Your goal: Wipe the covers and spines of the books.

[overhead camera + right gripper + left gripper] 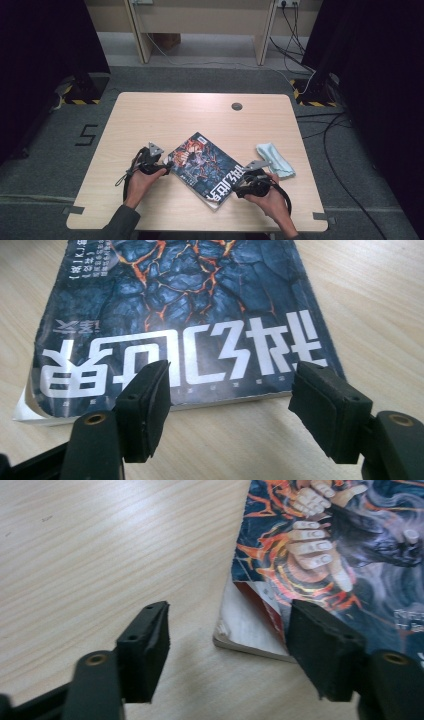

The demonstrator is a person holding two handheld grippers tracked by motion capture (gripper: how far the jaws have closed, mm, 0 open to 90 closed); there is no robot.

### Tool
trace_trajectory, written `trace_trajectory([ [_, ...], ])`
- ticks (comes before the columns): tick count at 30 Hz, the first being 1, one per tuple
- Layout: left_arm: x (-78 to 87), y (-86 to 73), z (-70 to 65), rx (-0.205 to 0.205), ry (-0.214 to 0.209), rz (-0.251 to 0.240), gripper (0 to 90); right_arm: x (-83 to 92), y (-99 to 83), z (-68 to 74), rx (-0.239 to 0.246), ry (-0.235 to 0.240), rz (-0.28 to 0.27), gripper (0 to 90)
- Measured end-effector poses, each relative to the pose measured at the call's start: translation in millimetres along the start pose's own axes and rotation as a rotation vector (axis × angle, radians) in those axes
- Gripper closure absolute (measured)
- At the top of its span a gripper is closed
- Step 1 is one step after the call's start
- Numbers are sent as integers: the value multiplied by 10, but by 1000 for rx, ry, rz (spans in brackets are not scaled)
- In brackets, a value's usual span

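A paperback book with a dark blue and orange cover lies flat and askew on the wooden table. My left gripper is at the book's left corner. In the left gripper view the jaws of that gripper stand apart, with the worn corner of the book just beyond them; the pads do not press on it. My right gripper is at the book's near right end. In the right gripper view it is open, facing the edge of the book below large white lettering.
A folded light blue cloth lies on the table to the right of the book, close behind the right hand. A round cable hole sits near the table's far edge. Cables run across the floor at the right.
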State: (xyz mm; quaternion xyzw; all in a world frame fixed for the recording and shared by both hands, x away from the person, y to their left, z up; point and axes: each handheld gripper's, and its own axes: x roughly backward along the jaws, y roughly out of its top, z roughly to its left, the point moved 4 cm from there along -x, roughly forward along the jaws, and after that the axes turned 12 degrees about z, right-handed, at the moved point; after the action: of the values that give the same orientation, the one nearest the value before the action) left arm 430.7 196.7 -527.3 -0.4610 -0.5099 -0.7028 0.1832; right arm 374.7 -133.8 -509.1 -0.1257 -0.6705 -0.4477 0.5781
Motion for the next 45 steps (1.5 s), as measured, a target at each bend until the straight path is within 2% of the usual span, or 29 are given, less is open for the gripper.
trace_trajectory([
  [5,162,-67,-108,45,-97,-28,318,9,-3,-68,1,-8,-13,347],
  [9,236,-247,-336,79,-243,-9,310,26,6,-106,6,-7,-34,353],
  [11,247,-319,-474,75,-290,-3,309,25,9,-135,-13,-9,-35,341],
  [12,257,-350,-561,59,-312,6,309,17,15,-153,-16,-10,-38,335],
  [16,230,-358,-716,66,-361,15,307,-33,60,-229,-33,-30,-36,317],
  [18,191,-356,-753,59,-375,27,297,-70,104,-281,-43,-38,-29,310],
  [20,177,-344,-759,72,-399,24,277,-112,142,-335,-46,-42,-19,304],
  [26,138,-297,-743,96,-400,8,256,-229,151,-389,-59,-10,27,298],
  [28,119,-274,-750,93,-395,3,252,-249,137,-367,-60,11,42,283],
  [30,98,-249,-747,84,-383,-3,240,-249,133,-345,-59,5,48,277],
  [34,48,-205,-693,100,-351,-23,224,-201,53,-248,-34,39,72,280],
  [37,1,-152,-635,109,-326,-33,229,-145,-57,-111,0,87,89,287],
  [40,-13,-141,-607,91,-297,-32,242,-88,-138,-15,-26,173,81,313],
  [42,10,-155,-611,86,-296,-23,241,-47,-130,-27,-46,172,53,323],
  [45,35,-174,-639,78,-292,-18,242,-10,-83,-99,-73,119,11,330],
])
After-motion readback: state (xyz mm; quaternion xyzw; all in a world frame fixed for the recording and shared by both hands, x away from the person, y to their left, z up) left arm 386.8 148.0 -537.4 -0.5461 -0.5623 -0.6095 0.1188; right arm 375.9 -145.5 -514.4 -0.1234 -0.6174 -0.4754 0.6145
